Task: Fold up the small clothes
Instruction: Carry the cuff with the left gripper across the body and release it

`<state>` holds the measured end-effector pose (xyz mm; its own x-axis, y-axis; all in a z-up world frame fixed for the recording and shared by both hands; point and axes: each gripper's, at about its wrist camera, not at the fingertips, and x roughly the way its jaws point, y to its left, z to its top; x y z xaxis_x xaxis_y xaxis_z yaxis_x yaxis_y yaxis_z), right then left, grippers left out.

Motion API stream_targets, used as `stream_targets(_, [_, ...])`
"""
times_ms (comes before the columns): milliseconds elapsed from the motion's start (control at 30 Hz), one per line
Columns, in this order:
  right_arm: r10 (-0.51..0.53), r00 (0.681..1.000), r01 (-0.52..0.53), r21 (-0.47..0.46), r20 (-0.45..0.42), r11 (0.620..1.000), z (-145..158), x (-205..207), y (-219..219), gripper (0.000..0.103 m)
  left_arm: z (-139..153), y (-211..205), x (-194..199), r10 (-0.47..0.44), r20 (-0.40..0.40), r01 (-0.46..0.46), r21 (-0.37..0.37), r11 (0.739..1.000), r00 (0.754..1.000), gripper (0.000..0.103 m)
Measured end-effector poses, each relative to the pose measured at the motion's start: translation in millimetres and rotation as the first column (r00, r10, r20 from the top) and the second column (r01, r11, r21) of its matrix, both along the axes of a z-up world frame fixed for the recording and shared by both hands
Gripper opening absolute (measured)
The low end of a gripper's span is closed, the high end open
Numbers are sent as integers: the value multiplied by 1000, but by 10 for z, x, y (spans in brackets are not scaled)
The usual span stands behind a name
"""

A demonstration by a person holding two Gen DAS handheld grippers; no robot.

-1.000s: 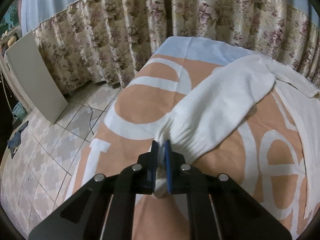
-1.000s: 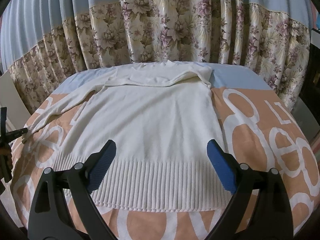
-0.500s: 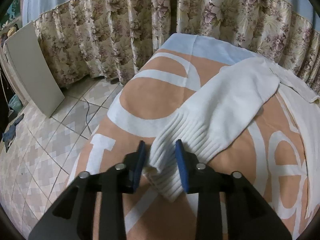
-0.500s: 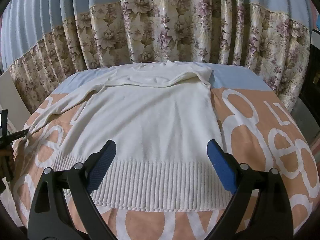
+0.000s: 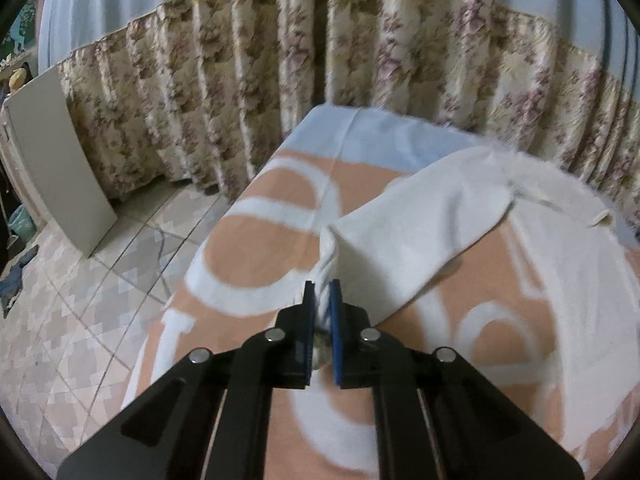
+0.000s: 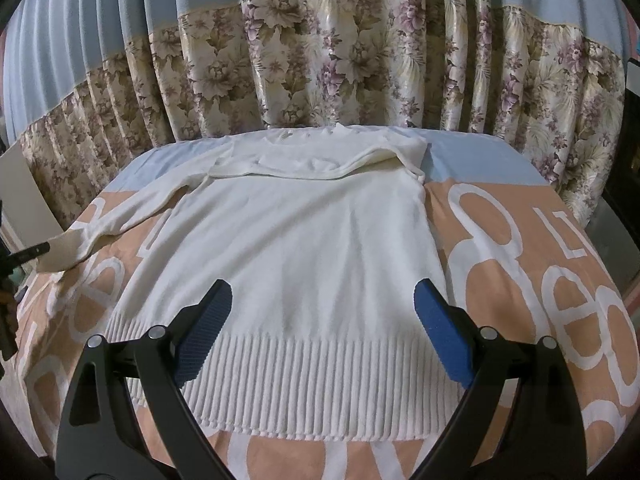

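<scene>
Sleeve (image 5: 420, 216) fold is your step: left claw (image 5: 321, 300) clamps its cuff, right claw (image 6: 324, 316) hangs spread; carry it across the sweater (image 6: 296, 248).

Orange-and-white blanket (image 6: 520, 264) carries a cream sweater (image 6: 304, 248).

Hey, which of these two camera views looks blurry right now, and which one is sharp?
Left wrist view: smeared by motion, curtain and blanket soft, though the left gripper pinching the sleeve is crisp. Right wrist view: sharp, sweater ribbing clear, fisheye bending at edges.
</scene>
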<state>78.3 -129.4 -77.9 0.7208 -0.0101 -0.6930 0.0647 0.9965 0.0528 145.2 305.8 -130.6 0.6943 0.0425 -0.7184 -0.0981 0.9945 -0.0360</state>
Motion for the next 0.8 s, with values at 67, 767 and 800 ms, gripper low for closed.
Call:
stream_targets(67, [2,1000,-2,-9,4,1000,11,39,-44,93,95,-113,40,-9,11,9,-7,1000,1000,6])
stream_targets(767, [-1,1000,2,-58,13,998,19,742,-853,93,454,-2096,808,-213,9,213,-42,976,977,6])
stream_targets(800, [-6,1000,7,-60,13,998,16,774,-906,93,467,-2234,881,-230,10,231,-40,972,973,7])
